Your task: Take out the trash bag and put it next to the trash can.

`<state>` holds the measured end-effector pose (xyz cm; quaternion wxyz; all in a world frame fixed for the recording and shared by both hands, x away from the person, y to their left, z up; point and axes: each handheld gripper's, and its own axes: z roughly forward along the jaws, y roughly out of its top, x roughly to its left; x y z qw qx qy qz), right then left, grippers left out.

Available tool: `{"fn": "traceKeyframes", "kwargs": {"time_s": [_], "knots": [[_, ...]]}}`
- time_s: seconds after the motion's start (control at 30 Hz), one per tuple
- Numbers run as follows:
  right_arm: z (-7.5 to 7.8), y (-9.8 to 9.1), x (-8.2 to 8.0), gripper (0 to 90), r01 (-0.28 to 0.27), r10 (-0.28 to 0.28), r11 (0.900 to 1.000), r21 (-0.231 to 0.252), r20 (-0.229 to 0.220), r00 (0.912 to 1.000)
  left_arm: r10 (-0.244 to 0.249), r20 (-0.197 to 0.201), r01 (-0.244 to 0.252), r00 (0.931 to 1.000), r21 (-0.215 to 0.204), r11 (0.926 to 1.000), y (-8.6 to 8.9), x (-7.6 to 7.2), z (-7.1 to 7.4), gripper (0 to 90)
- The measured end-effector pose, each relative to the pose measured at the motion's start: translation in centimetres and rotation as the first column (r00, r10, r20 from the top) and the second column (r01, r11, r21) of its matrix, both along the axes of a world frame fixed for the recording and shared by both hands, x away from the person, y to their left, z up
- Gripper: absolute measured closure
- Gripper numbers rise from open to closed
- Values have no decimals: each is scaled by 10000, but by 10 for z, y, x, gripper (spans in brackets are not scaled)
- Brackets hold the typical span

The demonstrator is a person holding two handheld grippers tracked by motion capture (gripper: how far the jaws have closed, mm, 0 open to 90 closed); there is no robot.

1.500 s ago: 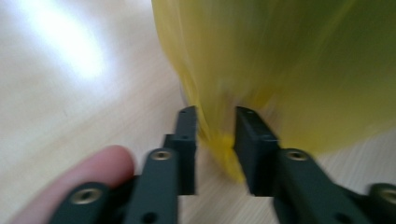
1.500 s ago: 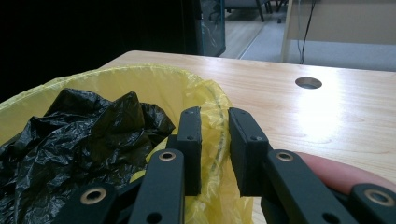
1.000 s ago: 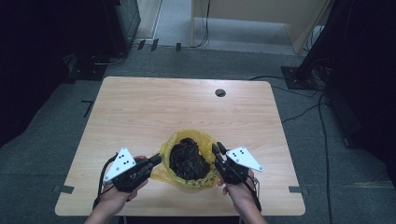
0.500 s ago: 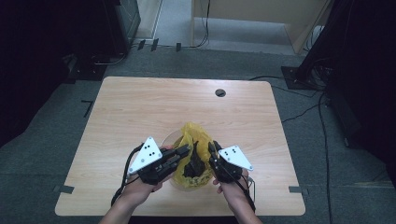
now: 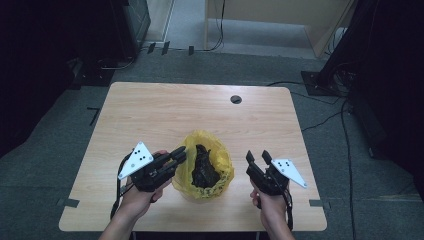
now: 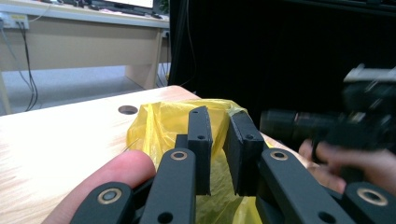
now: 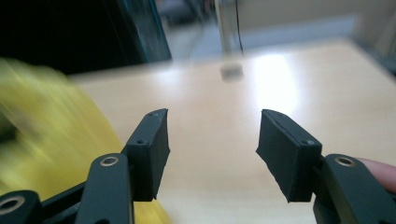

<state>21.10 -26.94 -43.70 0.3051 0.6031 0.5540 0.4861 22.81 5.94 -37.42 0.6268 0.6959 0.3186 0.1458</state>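
A yellow plastic bag [image 5: 223,161] stands on the wooden table [image 5: 200,112] with a dark lump [image 5: 204,169] inside its open mouth. My left gripper [image 5: 180,153] is at the bag's left rim. In the left gripper view its jaws [image 6: 219,119] have just been opening and stand a narrow gap apart, with yellow film [image 6: 159,126] behind and below them but not pinched. My right gripper [image 5: 258,156] is to the right of the bag, apart from it. Its jaws [image 7: 212,135] have just been opening and stand wide with nothing between them; the bag [image 7: 42,135] is a blur at their left.
A round cable hole [image 5: 236,99] sits near the table's far edge. Dark equipment and cables lie on the floor around the table, and a pale desk stands beyond it. The other hand and its gripper [image 6: 373,116] appear blurred in the left gripper view.
My right gripper has come off the bag's right rim, moved right and opened. My left gripper pushed in toward the bag, then drew back a little to the left rim.
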Motion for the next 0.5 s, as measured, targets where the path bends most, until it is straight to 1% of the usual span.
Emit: {"fn": "traceKeyframes", "kwargs": {"time_s": [0.03, 0.07, 0.1, 0.13, 0.17, 0.2, 0.23, 0.27, 0.33, 0.37, 0.4, 0.43, 0.5], "knots": [[0, 0, 0, 437, 0, 0, 10000, 0, 0, 10000, 0, 0, 0, 10000, 0, 10000, 0, 0, 0, 805], [-12, -2, 1, 439, -153, 143, 9996, -253, -381, 9992, 22, -23, -22, 10000, -12, 10000, 0, 0, -1, 805], [-24, -4, 3, 447, -394, 361, 9983, -426, -758, 9965, 40, -60, -40, 10000, -4, 10000, 1, 1, -1, 806], [-44, -6, 9, 458, -622, 584, 9979, -194, -1549, 9862, 50, -86, -50, 10000, 8, 10000, 0, 1, -2, 806], [-49, -6, 12, 463, -619, 631, 9980, 122, -1811, 9814, 7, -123, -6, 9999, 53, 10000, -1, 1, -4, 805], [-52, -5, 14, 464, -676, 766, 9963, 533, -1926, 9783, 7, -123, -6, 9999, 53, 10000, -1, 1, -4, 805], [-52, -5, 14, 464, -676, 766, 9963, 533, -1926, 9783, -42, -117, 43, 9999, 76, 10000, -2, 1, -5, 805], [-54, -1, 15, 464, -893, 1056, 9917, 923, -1900, 9761, -113, -166, 116, 9998, 178, 9998, -5, 1, -8, 804], [-54, 7, 13, 454, -1168, 1335, 9879, 1016, -1765, 9752, -128, -215, 132, 9997, 209, 9997, -6, 1, -10, 804], [-55, 10, 12, 454, -1300, 1474, 9859, 1053, -1800, 9726, -128, -215, 132, 9997, 209, 9997, -6, 1, -10, 804], [-55, 10, 12, 443, -1300, 1474, 9859, 1053, -1800, 9726, -117, -229, 122, 9997, 230, 9997, -6, 1, -10, 804], [-58, 17, 13, 418, -1469, 1751, 9786, 1443, -2076, 9624, -90, -247, 97, 9997, 266, 9996, -7, 0, -11, 804], [-62, 22, 14, 414, -1506, 1921, 9716, 1824, -2365, 9525, -93, -232, 99, 9997, 269, 9996, -7, -2, -10, 804]]}}
